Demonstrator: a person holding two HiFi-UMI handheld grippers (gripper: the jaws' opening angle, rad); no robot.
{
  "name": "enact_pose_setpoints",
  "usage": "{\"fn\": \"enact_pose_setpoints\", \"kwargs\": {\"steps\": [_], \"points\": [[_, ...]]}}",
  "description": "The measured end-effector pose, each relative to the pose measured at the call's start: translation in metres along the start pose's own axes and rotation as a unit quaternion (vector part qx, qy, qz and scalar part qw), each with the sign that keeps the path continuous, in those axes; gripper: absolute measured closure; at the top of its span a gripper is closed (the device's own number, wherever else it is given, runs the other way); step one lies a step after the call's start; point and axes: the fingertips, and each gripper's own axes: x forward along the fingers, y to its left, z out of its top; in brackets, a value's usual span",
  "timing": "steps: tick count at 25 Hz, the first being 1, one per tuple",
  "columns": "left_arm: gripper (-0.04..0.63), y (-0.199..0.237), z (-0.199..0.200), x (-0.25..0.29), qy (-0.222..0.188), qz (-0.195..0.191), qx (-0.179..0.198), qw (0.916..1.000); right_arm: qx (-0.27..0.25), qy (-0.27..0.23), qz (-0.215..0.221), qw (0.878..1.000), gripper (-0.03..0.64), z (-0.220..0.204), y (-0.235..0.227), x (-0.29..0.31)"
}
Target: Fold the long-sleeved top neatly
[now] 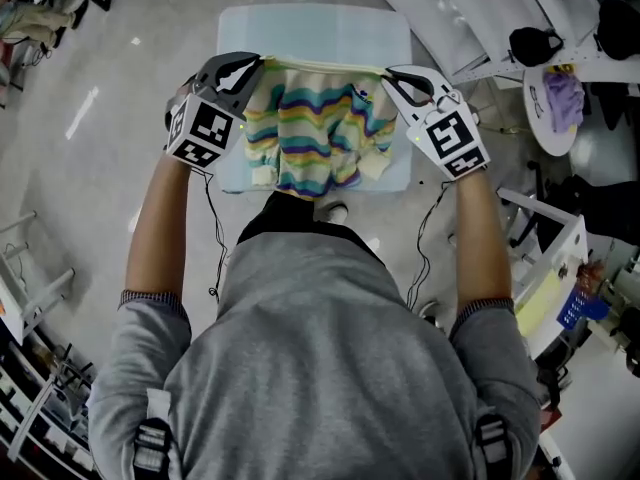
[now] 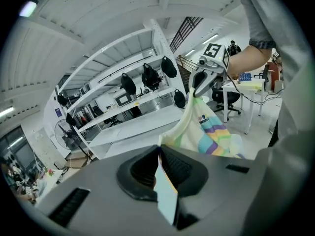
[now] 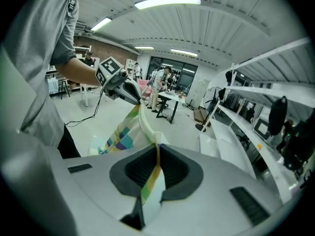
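Left tongs (image 1: 252, 64) and right tongs (image 1: 392, 74) each clamp the pastel-striped knit top (image 1: 318, 133), its long edge taut left-to-right, hanging above the pale blue counter (image 1: 320, 28); open grey floor (image 1: 120, 58) surrounds it.

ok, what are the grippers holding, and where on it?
The striped long-sleeved top: left gripper pinches one end of its upper edge, right gripper the other.

Your hanging top (image 1: 315, 133) hides the near half of the pale table (image 1: 300, 28). Its sleeves are lost in bunched folds. Your grey sweater (image 1: 320, 368) runs off the lower edge. Distant people (image 3: 160, 80) are too small to make out.
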Motion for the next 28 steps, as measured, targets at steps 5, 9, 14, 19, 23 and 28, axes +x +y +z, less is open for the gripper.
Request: {"fn": "enact_pose_setpoints", "kwargs": {"steps": [5,9,14,19,23,28], "points": [[0.56,0.027,-0.029,0.052,0.016,-0.017,-0.014,0.9996,0.012,0.023,0.007,1.0,0.583,-0.025,-0.034,0.049],[0.56,0.042,-0.06,0.094,0.028,-0.029,-0.03,0.9987,0.021,0.042,0.008,0.999,0.583,-0.049,-0.055,0.09],[0.56,0.055,-0.106,0.138,0.049,-0.029,-0.054,0.9969,0.055,0.049,0.011,0.997,0.583,-0.078,-0.071,0.145],[0.56,0.061,-0.148,0.18,0.074,-0.023,-0.075,0.9942,0.073,0.066,0.019,0.995,0.583,-0.117,-0.087,0.197],[0.56,0.067,-0.174,0.216,0.092,-0.013,-0.086,0.9919,0.085,0.077,0.025,0.993,0.583,-0.151,-0.102,0.237],[0.56,0.071,-0.217,0.254,0.122,-0.001,-0.111,0.9863,0.097,0.088,0.037,0.991,0.583,-0.191,-0.105,0.291]]}}
